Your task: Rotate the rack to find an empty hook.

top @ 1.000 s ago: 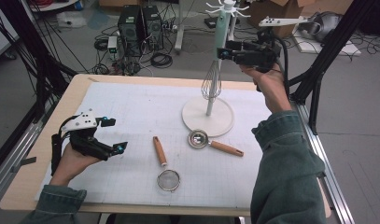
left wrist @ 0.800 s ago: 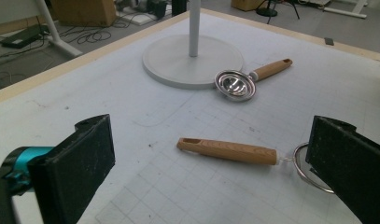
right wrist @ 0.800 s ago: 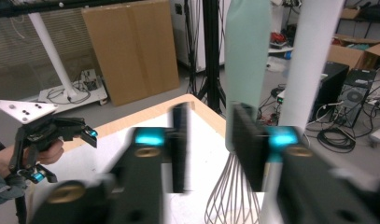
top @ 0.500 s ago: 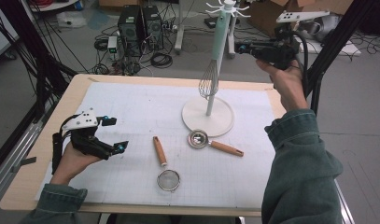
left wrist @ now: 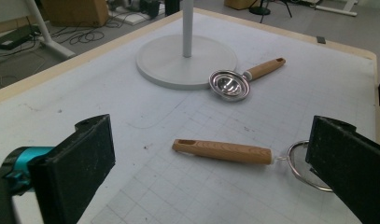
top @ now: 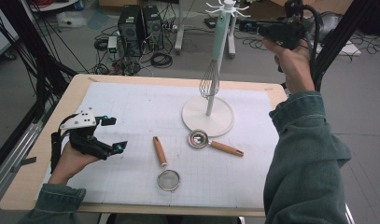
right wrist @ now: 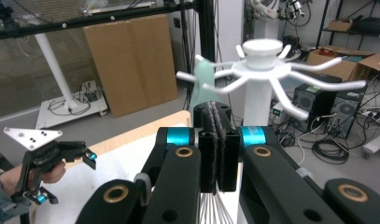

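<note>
Whisk hangs by its mint handle from a peg of the white hanging stand, wires down just above the round base. Right tongs are up beside the stand's top, clenched on nothing, pads pressed together in the right gripper view, pegs just ahead of them. Left tongs rest low at the near-left of the table, released, jaws wide apart, nothing between them.

Risks, as I judge them: the whisk sits on one thin peg, so a knock from the right tongs could swing it off or rock the stand. The pegs fan out in all directions and could snag the trailing cable.

Strainer with wooden handle lies near the front middle, measuring scoop touches the base's rim at its bowl. Either may skid if nudged on the flat mat.

Room: wide free mat left and centre; right edge is close to the base, the front edge near the strainer.
</note>
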### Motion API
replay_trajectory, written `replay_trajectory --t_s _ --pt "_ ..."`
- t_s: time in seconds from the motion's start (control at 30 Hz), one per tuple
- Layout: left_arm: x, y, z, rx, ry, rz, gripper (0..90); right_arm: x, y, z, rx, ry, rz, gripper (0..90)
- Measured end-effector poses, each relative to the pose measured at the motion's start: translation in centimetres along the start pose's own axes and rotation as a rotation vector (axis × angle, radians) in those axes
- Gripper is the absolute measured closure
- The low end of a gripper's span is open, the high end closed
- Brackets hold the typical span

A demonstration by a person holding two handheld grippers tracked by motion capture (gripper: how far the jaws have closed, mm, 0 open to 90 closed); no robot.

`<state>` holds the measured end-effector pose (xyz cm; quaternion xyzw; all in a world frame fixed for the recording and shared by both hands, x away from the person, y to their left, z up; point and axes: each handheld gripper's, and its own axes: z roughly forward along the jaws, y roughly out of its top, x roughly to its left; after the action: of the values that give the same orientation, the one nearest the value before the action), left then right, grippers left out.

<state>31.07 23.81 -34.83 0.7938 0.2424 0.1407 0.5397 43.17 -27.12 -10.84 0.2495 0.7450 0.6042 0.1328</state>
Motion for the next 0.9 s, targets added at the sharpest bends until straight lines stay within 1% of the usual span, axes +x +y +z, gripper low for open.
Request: replay_trajectory --t_s 0.13,0.17,0.23,0.33,0.47,0.57,0.6,0.77,0.9 --pt "0.1 -0.1 -0.1 0.001 0.009 -0.004 1.8 -0.3 0.8 0.0 -0.036 -0.007 0.020 90.0" --pt "0.0 0.0 -0.2 -0.001 0.010 -0.005 1.8 -0.3 1.0 0.1 -0.038 -0.008 0.016 90.0" --pt "0.0 0.1 -0.2 -0.008 0.007 -0.005 1.8 -0.3 1.2 0.2 -0.031 -0.010 0.017 90.0" --pt "0.0 0.0 -0.1 -0.002 0.010 -0.002 1.8 -0.2 1.4 0.7 0.001 -0.021 0.009 90.0" --pt "0.0 -0.1 -0.2 -0.001 0.016 -0.009 1.8 0.2 1.3 1.5 0.003 -0.016 0.004 90.0" --pt "0.0 0.0 -0.3 -0.001 0.018 -0.004 1.8 0.4 1.4 1.8 0.001 -0.016 0.007 90.0" --pt "0.0 0.0 -0.3 0.000 0.018 -0.004 1.8 0.5 1.4 1.9 0.001 -0.016 0.001 90.0" --pt "-0.1 -0.1 -0.1 0.004 0.015 -0.011 1.8 1.1 1.6 2.2 0.012 -0.038 -0.009 90.0" --pt "-0.2 -0.1 0.1 0.004 0.008 -0.010 1.8 1.7 1.8 2.5 0.019 -0.046 -0.022 90.0"
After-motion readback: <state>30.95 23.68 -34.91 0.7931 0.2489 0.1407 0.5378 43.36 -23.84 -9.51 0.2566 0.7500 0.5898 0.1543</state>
